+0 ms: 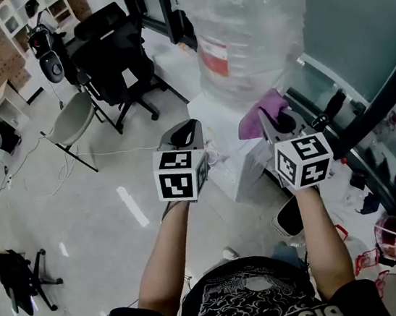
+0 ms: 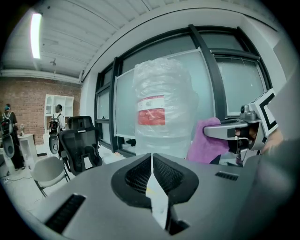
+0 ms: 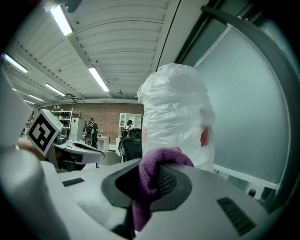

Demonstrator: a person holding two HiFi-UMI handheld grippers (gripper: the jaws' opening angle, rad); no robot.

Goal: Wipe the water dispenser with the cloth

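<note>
The white water dispenser (image 1: 236, 157) stands by the window and carries a big bottle wrapped in clear plastic (image 1: 246, 30), (image 2: 161, 108), (image 3: 176, 117). My right gripper (image 1: 271, 118), (image 3: 157, 180) is shut on a purple cloth (image 1: 263, 111), (image 3: 150, 176), (image 2: 208, 143), which it holds close to the bottle's lower right side. My left gripper (image 1: 185, 132), (image 2: 152, 176) is shut with nothing between its jaws and hovers left of the dispenser's top.
Black office chairs (image 1: 114, 56) and a grey chair (image 1: 72, 120) stand on the floor to the left. A glass partition (image 1: 355, 29) runs behind the dispenser. Clutter and a bin (image 1: 290, 217) lie on the floor at the right. People stand far off by white shelves (image 2: 56, 119).
</note>
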